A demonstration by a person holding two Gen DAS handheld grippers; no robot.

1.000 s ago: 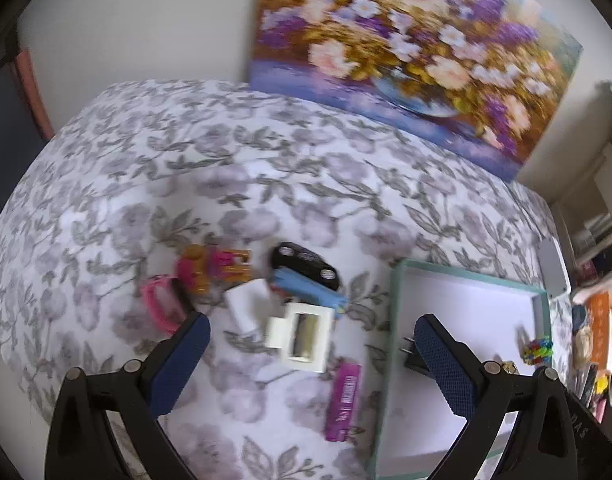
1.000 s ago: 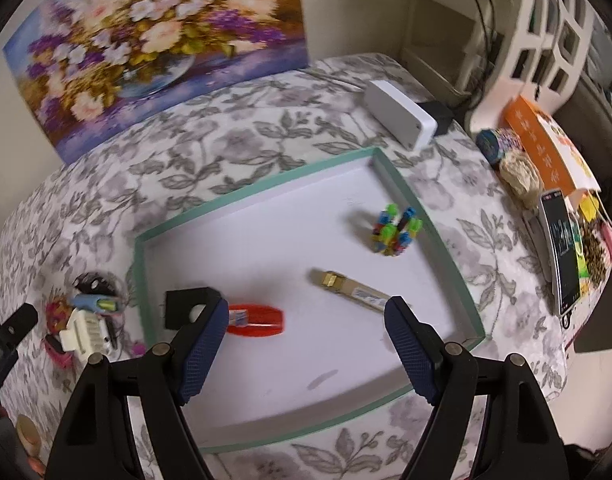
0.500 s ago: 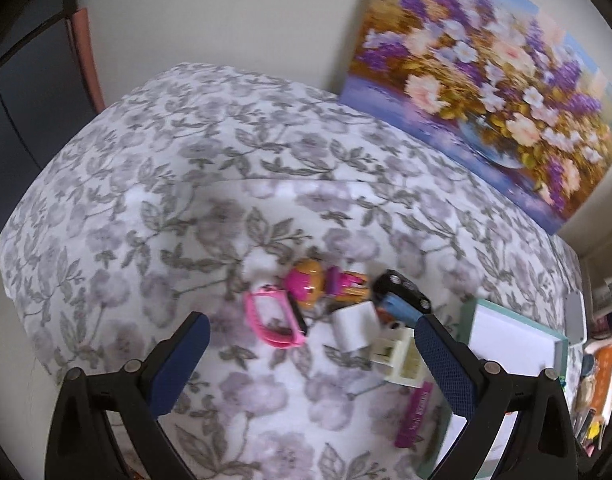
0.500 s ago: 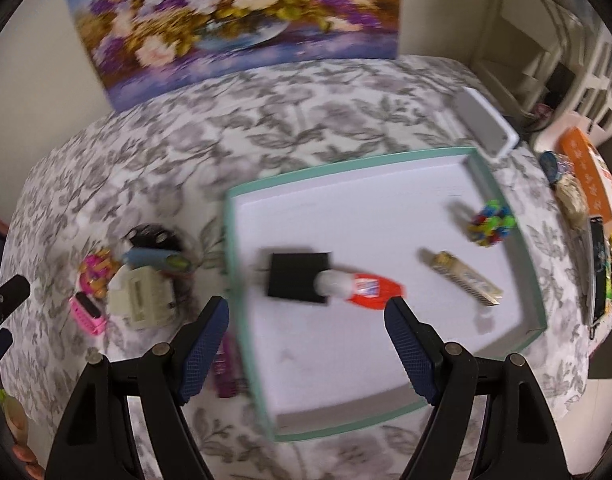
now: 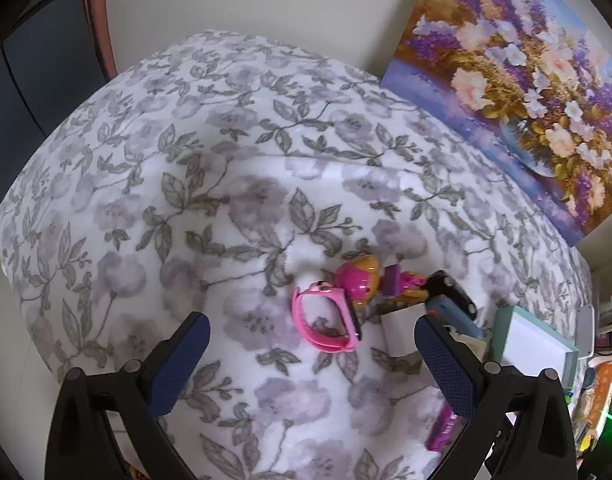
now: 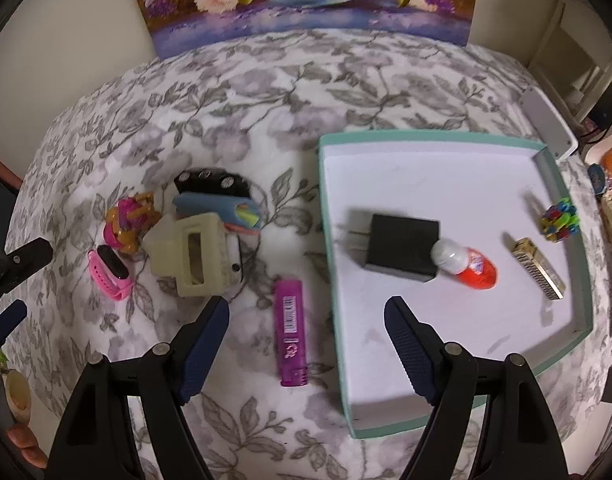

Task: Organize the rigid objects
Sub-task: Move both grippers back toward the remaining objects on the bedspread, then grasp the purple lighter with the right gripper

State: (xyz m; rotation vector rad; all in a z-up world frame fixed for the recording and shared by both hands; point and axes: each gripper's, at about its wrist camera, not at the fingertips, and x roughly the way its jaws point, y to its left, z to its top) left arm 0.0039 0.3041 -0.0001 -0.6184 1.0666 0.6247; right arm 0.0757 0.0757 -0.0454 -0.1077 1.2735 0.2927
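Note:
My right gripper (image 6: 306, 322) hangs open above a purple lighter (image 6: 290, 334) lying on the floral cloth, just left of the teal tray (image 6: 568, 216). Inside the tray lie a black charger (image 6: 402, 248), an orange-and-white egg toy (image 6: 468, 264), a gold bar (image 6: 540, 270) and a colourful block cluster (image 6: 560, 220). My left gripper (image 5: 312, 342) is open over a pink watch band (image 5: 326, 322). Beside the band sit a pink-and-orange figure (image 5: 366, 280), a white block (image 5: 402, 332), a blue tube (image 6: 217, 214), a black toy car (image 6: 211, 182) and a cream plastic housing (image 6: 197, 256).
A flower painting (image 5: 518, 88) leans on the wall behind the table. A white box (image 6: 550, 126) and cluttered shelves stand to the right of the tray. Bare floral cloth (image 5: 165, 184) spreads left of the pile, and the table edge curves down at front left.
Both grippers swung left. The left view now centres on the pink band instead of the pile and tray; the right view shifted from the tray to the purple lighter.

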